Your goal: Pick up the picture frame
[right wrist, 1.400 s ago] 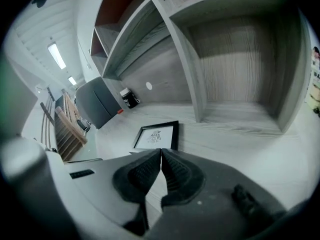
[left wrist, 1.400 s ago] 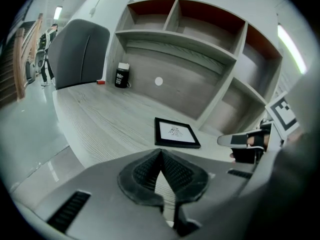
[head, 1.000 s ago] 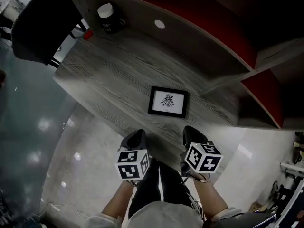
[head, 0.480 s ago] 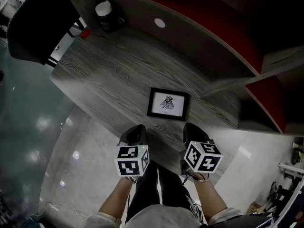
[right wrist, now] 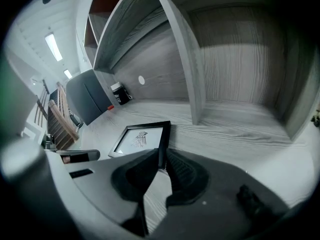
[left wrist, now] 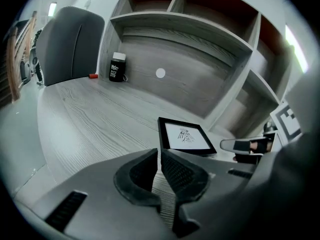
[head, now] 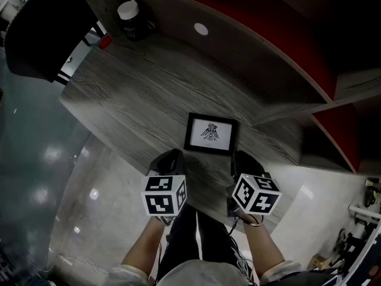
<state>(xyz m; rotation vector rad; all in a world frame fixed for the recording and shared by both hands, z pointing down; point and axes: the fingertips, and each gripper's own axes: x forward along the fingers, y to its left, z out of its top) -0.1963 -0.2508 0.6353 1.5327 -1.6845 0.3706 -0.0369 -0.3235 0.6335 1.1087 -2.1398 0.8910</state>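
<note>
The head view shows one picture frame (head: 211,133) lying flat on the grey bench (head: 137,94). The left hand-held gripper (head: 174,155) is near its lower left corner and the right hand-held gripper (head: 240,157) near its lower right, and one black jar (head: 129,20) stands far back. In the left gripper view the jaws are together and empty, with the frame slightly ahead to the right. In the right gripper view the jaws are almost together and hold nothing, and the frame's right edge is just beyond their tips.

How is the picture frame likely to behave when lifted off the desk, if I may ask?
The picture frame looks rigid, so it should lift without flexing. It lies flat on the desk, so its thin edge may be hard to grip.
</note>
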